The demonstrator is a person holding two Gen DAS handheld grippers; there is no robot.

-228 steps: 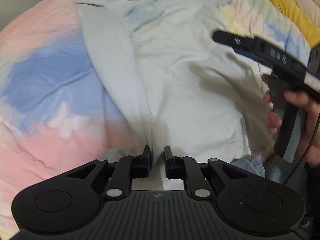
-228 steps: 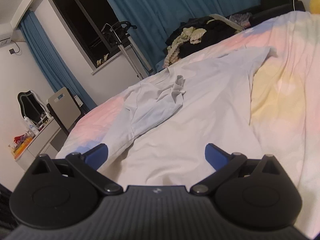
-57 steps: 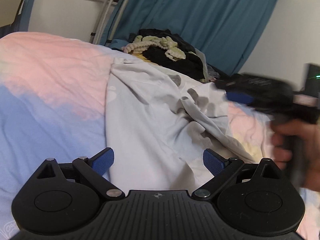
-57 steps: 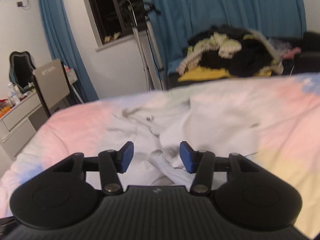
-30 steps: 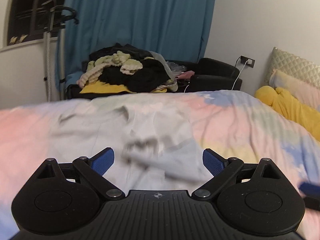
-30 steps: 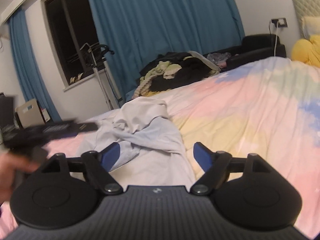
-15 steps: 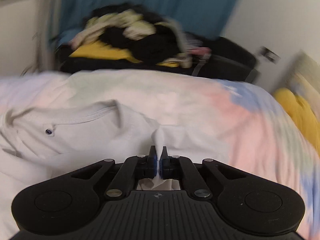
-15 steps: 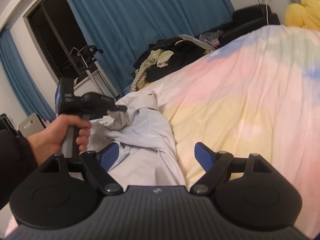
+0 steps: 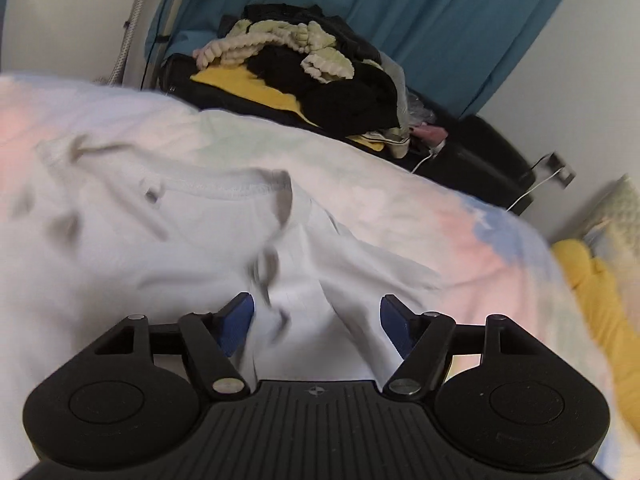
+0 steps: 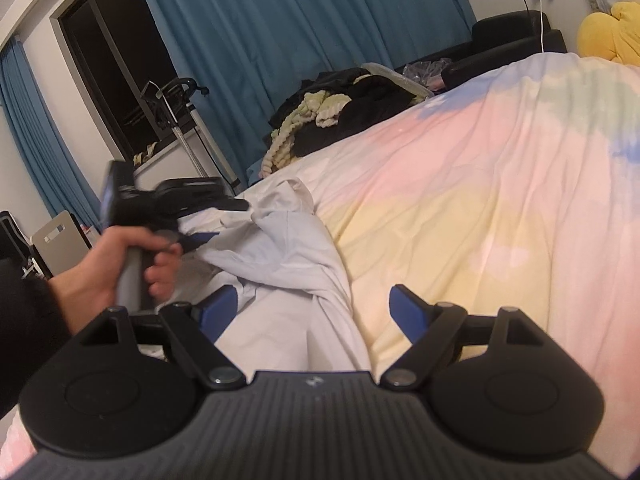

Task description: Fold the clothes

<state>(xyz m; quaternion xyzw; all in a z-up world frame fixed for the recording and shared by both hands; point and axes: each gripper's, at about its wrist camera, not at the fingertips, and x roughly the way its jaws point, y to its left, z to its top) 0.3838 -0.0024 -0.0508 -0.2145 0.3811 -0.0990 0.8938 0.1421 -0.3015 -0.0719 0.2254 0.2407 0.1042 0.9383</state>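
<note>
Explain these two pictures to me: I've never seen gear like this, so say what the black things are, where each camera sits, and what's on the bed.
A person holds a hand-held gripper in each hand; a camera on each looks along its two blue-padded fingers. One picture is from the left gripper, the other from the right gripper. Both are open and hold nothing. The right view also shows the left hand gripping its tool. A crumpled white shirt lies on a pastel bedspread. Behind the bed, a pile of clothes sits before blue curtains.

Dim indoor light, motion blur, fisheye warping
</note>
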